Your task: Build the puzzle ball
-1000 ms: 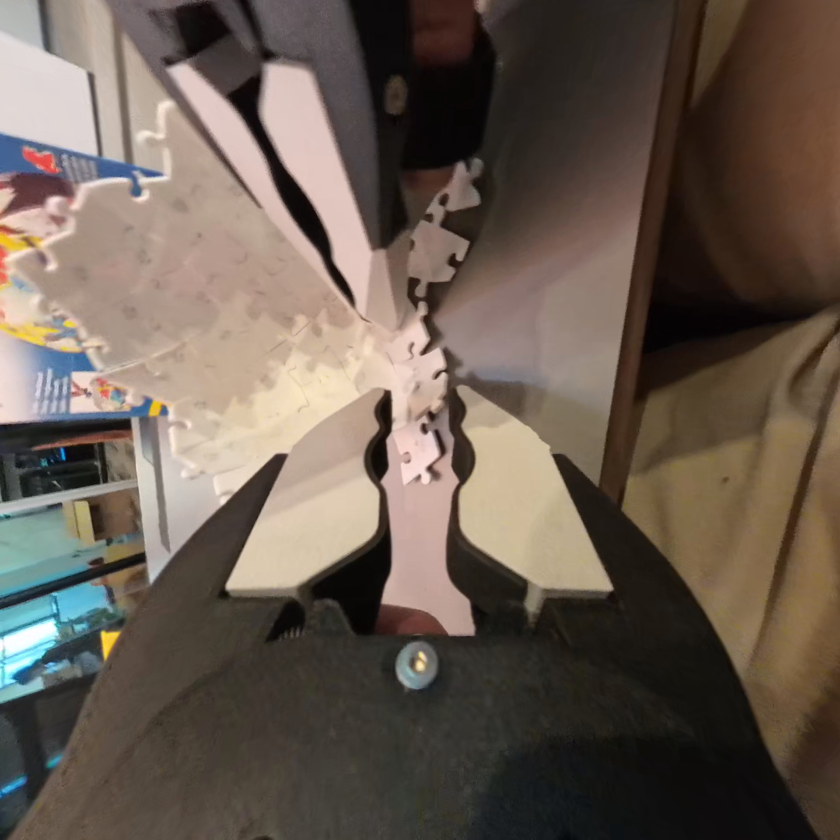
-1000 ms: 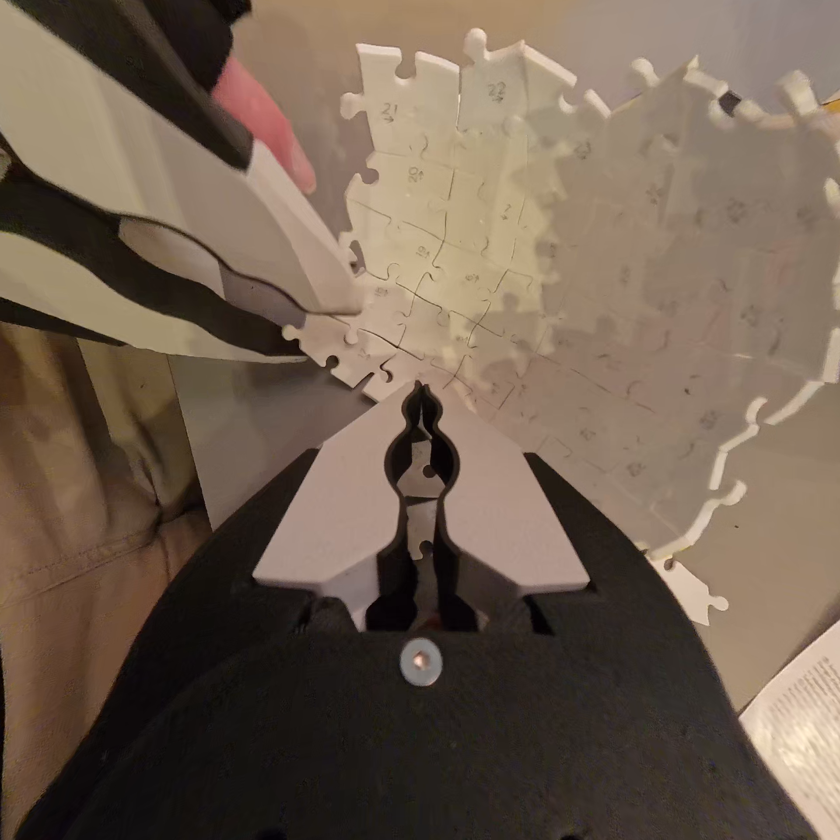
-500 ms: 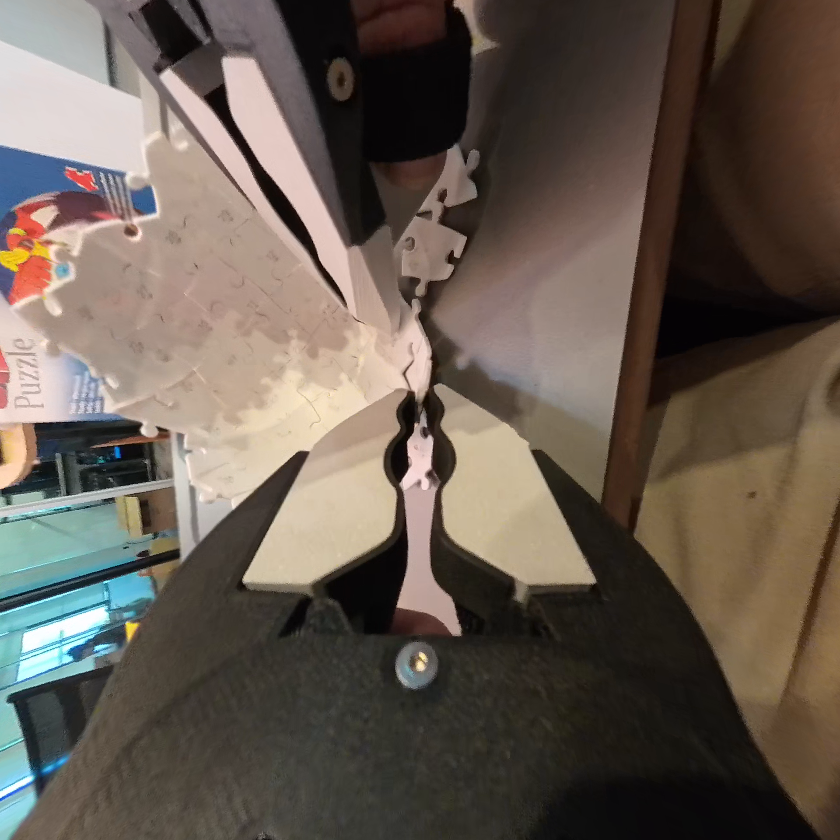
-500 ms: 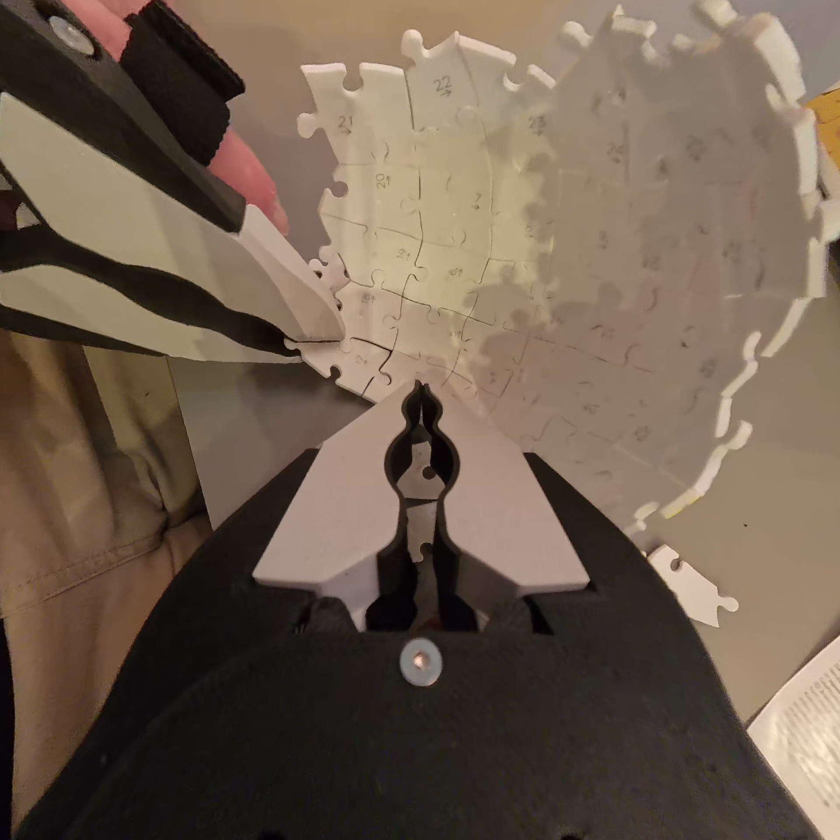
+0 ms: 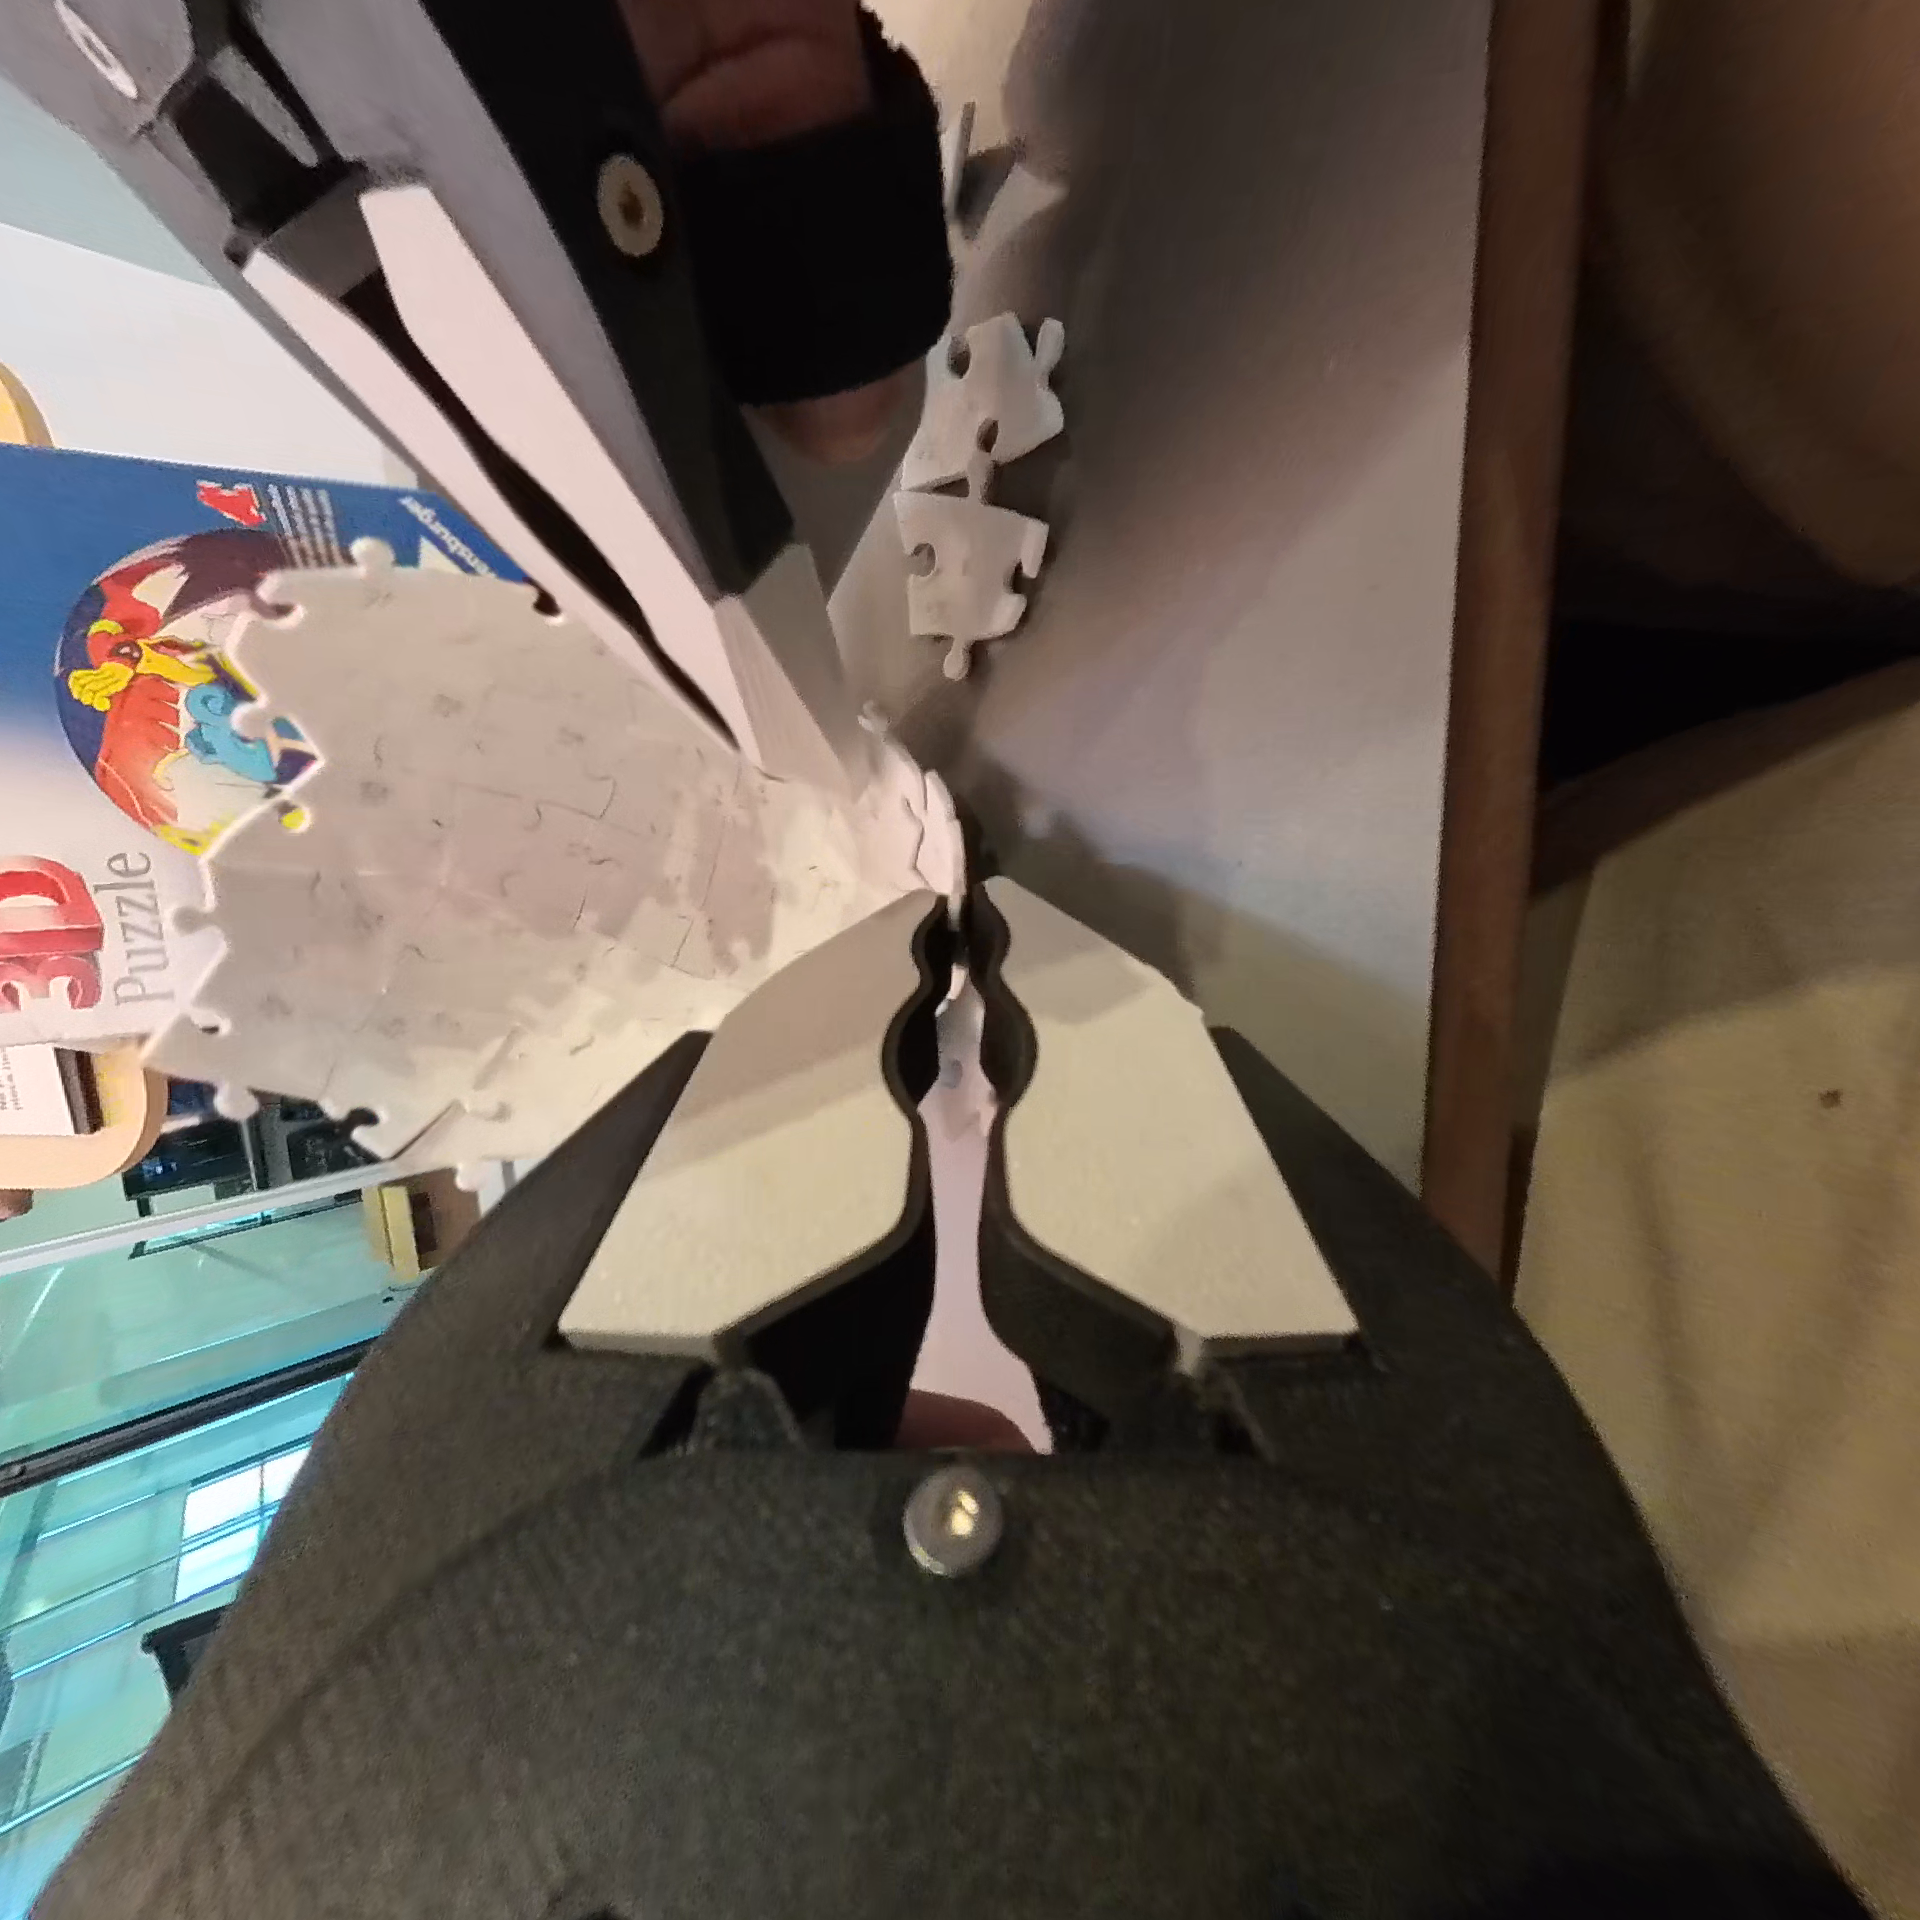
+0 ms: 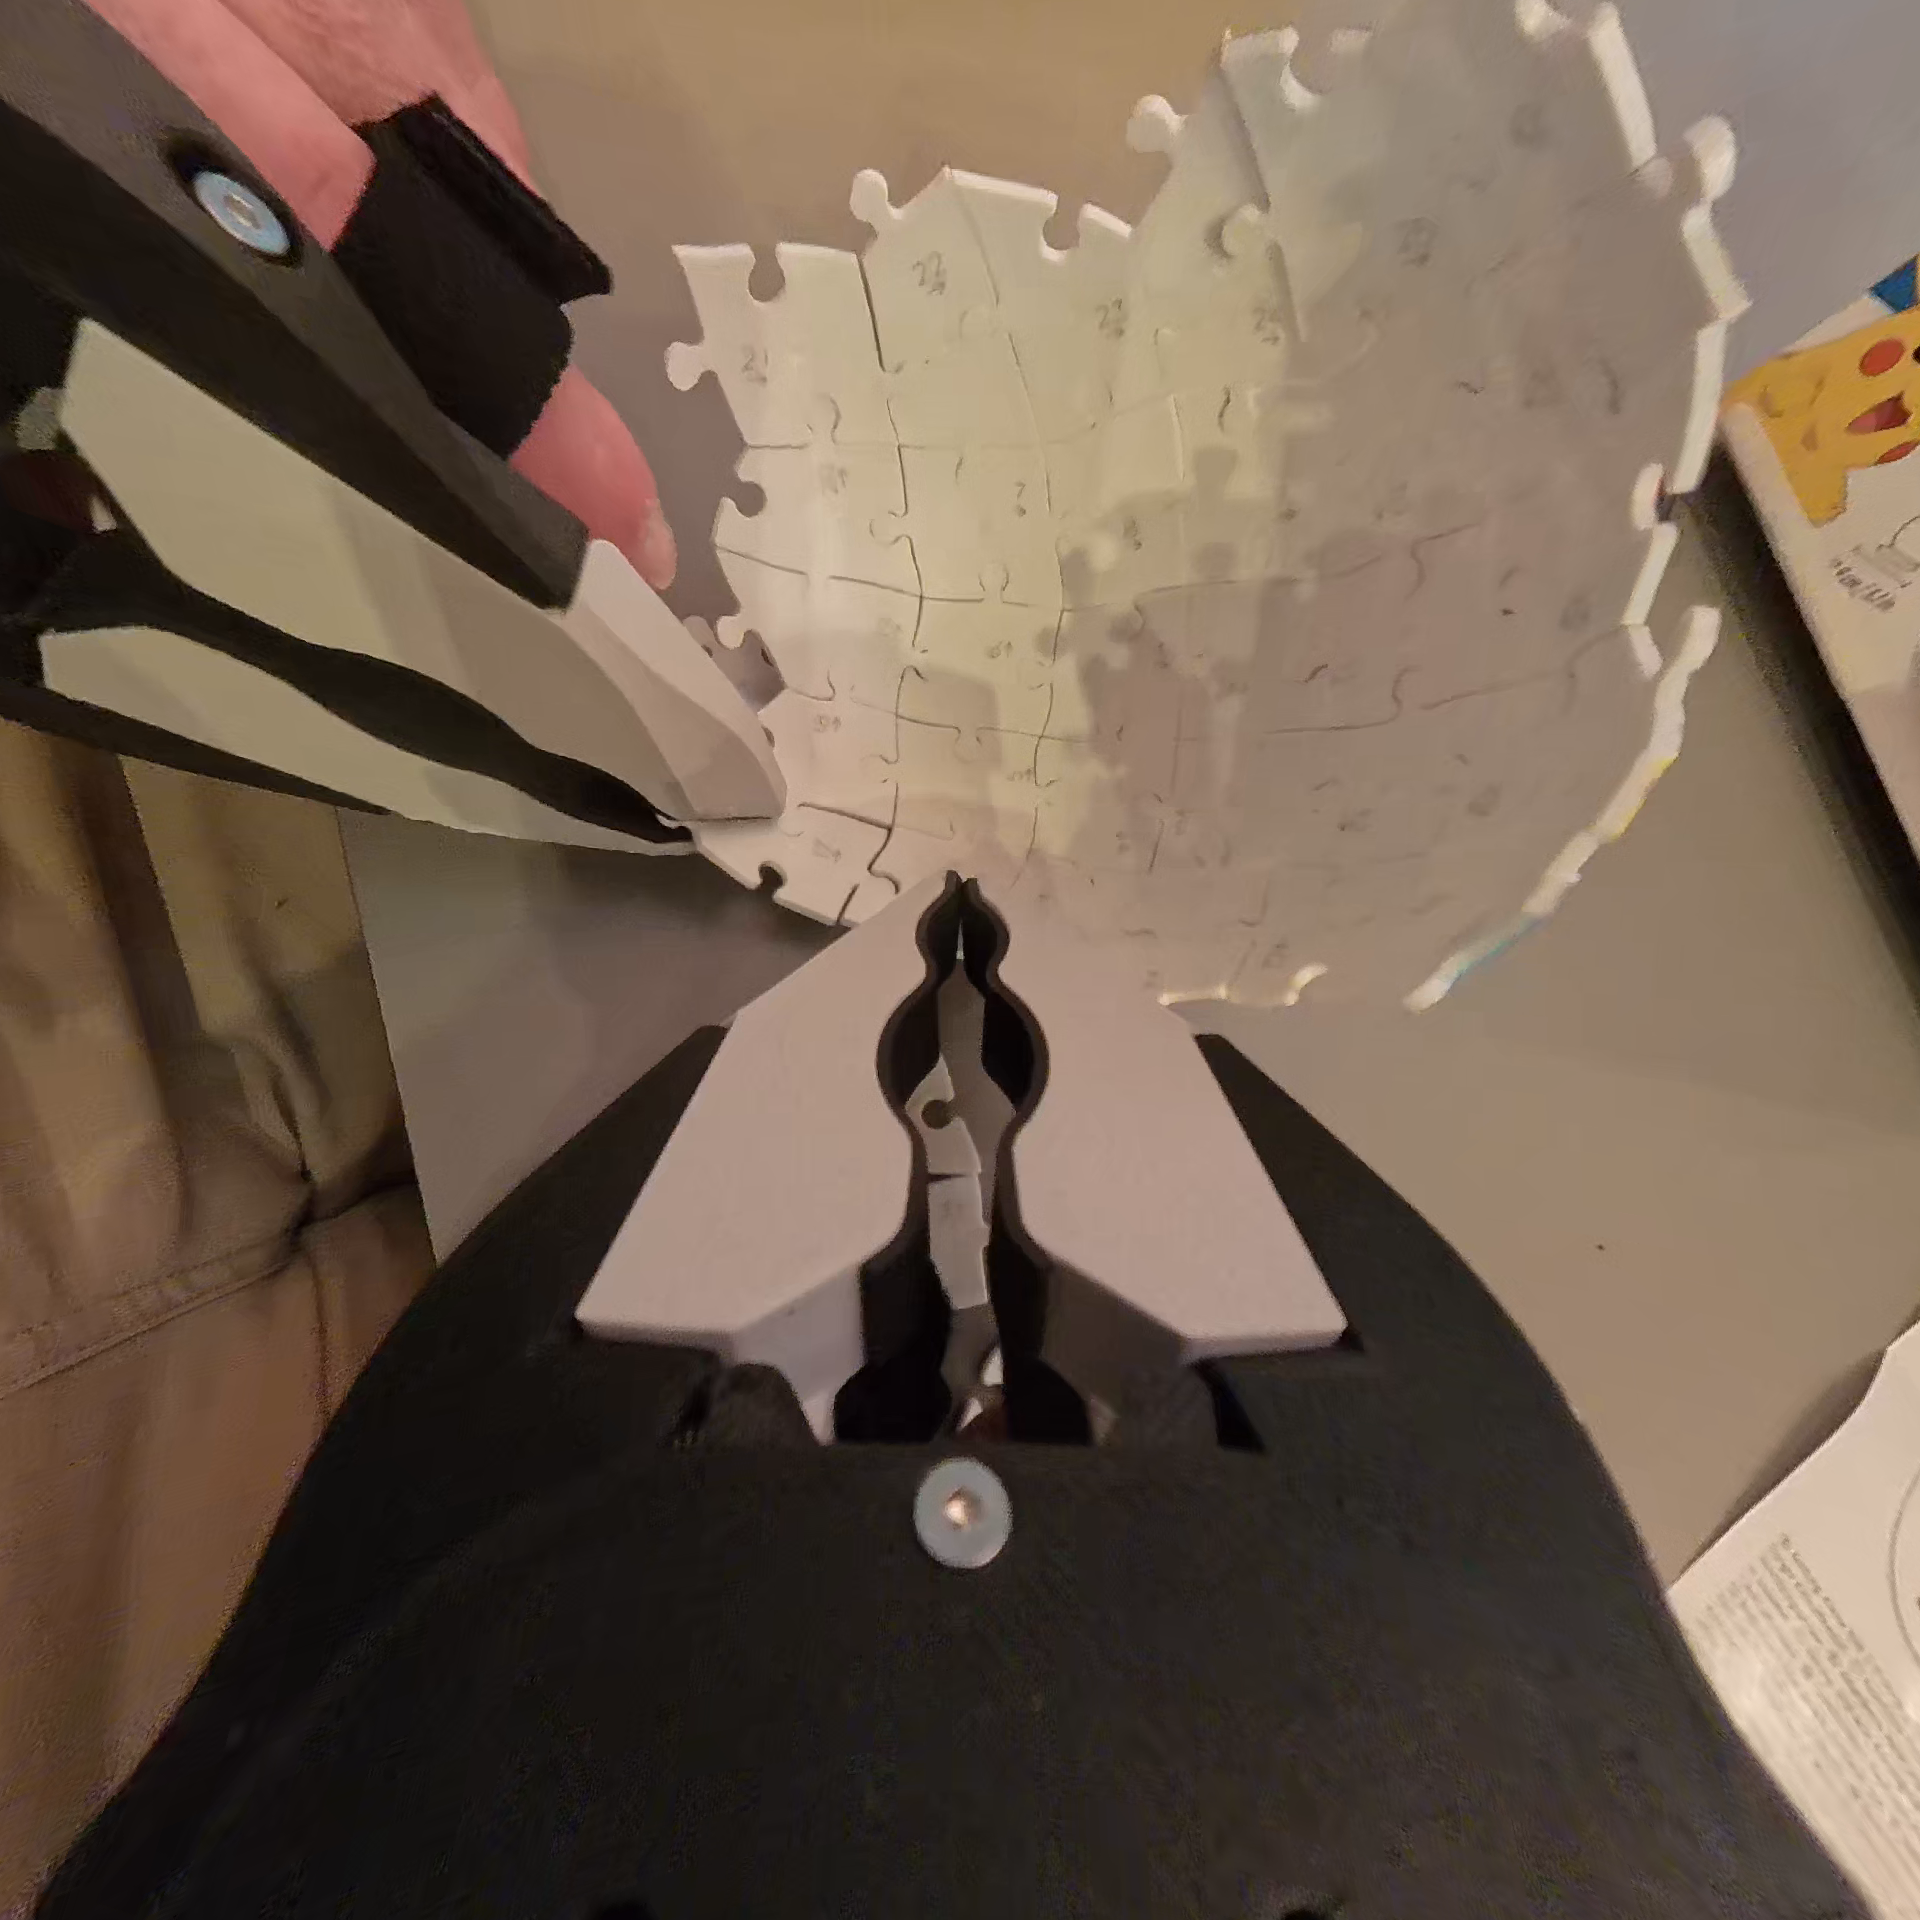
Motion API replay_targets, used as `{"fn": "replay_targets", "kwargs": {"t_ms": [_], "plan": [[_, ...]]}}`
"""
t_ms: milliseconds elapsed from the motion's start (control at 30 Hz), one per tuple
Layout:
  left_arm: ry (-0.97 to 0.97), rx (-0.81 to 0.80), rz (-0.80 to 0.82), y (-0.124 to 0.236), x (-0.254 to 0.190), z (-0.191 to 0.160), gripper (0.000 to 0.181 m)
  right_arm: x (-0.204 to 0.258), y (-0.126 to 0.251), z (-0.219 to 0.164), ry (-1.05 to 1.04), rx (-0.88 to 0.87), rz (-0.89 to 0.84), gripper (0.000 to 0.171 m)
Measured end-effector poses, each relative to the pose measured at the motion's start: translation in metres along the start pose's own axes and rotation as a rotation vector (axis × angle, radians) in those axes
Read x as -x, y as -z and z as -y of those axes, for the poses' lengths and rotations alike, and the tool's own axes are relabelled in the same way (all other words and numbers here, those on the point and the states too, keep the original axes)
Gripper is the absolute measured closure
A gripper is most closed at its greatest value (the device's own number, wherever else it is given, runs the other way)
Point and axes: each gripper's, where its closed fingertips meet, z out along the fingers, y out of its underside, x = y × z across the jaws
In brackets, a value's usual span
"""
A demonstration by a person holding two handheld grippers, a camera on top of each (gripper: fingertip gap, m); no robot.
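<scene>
Here, reading from the left in the right wrist view, the left gripper (image 6: pixel 717 821) enters at a slant, its jaws closed to a sliver on the near-left edge of the half-built puzzle shell (image 6: pixel 1195 582), a curved bowl of white numbered pieces held up off the grey table (image 6: pixel 1403 1247). At centre the right gripper (image 6: pixel 961 894) has its tips pressed together on the shell's lower rim, with a strip of joined pieces visible in the slot behind them. At far right lies the puzzle box (image 6: pixel 1849 416). In the left wrist view, two loose joined pieces (image 5: pixel 977 499) rest on the table beyond the shell. The step appears to be seating an edge piece: it would go best with both grips kept close to the seam, pressing tab into notch along the curve without flexing the shell, lest neighbouring joints pop.
</scene>
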Motion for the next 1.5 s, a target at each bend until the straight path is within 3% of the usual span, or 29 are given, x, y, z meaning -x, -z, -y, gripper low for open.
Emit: {"fn": "replay_targets", "kwargs": {"t_ms": [400,800,1500], "plan": [[-0.039,-0.002,0.000,-0.001,0.000,-0.002,0.179,0.011,-0.010,0.004,0.086,0.025,0.047,0.171],[-0.031,0.012,0.011,-0.003,0.000,-0.006,0.178,0.007,-0.002,0.007,-0.068,-0.019,0.083,0.171],[-0.029,0.007,0.010,-0.006,0.003,-0.003,0.178,0.002,-0.008,-0.003,0.175,0.091,-0.030,0.171]]}}
